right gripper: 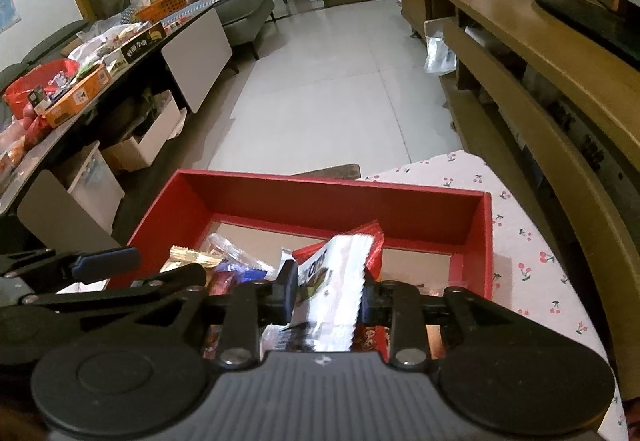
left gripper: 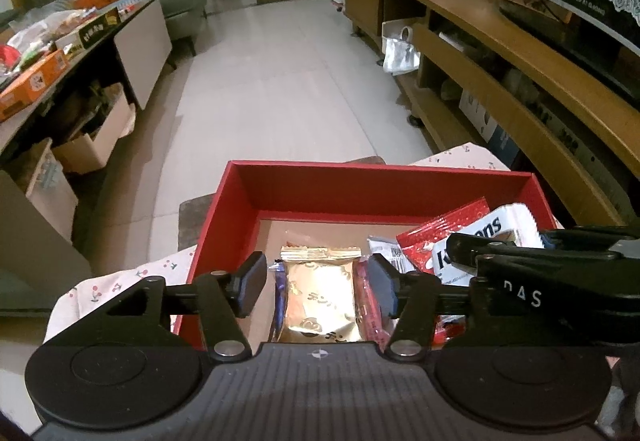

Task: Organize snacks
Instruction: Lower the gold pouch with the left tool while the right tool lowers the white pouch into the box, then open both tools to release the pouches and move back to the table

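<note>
Several wrapped snacks lie in the near half of the red box [left gripper: 288,189], which fills the lower middle of both views and sits on a cherry-print cloth [right gripper: 532,241]. In the left wrist view the left gripper [left gripper: 316,287] stands spread at the bottom centre, its pads clear on either side of a gold foil packet [left gripper: 318,297] that lies flat on the box floor with a red packet [left gripper: 370,305] just beside it. In the right wrist view the right gripper [right gripper: 328,299] is at lower centre with a white and silver sachet [right gripper: 336,293] standing up between the jaws; they look parted, yet the crimped edge seems to touch the right pad, so I cannot tell whether any pinch remains.

These packets should be light, thin and crackly, with slick foil skins that slide on each other and on the pads. Contents are likely brittle, so a hard squeeze across the middle could crush them. Safer to my eye is the sealed crimp at an end, or a gentle hold across the short width
</note>
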`<action>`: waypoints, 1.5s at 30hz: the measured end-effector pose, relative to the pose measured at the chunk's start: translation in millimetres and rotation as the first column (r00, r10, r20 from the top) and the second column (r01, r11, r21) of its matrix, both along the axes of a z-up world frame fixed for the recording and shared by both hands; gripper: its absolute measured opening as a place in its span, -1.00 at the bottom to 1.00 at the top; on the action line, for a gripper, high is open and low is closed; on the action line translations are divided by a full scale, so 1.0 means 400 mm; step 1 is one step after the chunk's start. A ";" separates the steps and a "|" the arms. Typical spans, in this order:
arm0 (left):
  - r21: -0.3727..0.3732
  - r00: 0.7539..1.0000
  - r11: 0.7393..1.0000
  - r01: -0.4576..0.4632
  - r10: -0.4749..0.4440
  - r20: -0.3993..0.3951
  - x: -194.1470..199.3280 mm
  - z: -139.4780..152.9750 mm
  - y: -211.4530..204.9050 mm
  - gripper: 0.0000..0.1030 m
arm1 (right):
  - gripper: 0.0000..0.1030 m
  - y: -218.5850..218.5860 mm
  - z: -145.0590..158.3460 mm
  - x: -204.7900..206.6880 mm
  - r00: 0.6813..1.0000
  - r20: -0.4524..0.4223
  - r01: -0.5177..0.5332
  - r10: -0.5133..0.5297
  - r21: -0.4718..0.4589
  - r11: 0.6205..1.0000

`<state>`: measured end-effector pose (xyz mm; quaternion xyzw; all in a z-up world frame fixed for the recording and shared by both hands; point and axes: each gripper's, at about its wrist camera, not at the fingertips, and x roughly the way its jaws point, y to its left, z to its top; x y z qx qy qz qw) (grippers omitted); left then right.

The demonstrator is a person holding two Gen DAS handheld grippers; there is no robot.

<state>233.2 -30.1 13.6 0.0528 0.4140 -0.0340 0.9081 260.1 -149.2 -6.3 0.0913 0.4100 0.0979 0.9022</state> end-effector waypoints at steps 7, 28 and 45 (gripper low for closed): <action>-0.012 1.000 1.000 0.000 0.001 0.019 -0.010 0.020 0.003 0.32 | -0.09 -0.007 0.019 -0.010 1.000 0.019 0.010 -0.010 0.006 1.000; -0.072 0.998 0.996 0.048 -0.045 0.040 -0.084 0.067 -0.014 0.44 | 0.02 -0.062 0.077 -0.092 0.998 0.049 0.047 -0.047 0.011 0.999; -0.109 0.982 0.976 0.186 -0.189 -0.016 -0.256 0.041 -0.092 0.58 | 0.15 -0.147 0.053 -0.285 0.996 -0.028 0.078 -0.079 -0.038 0.996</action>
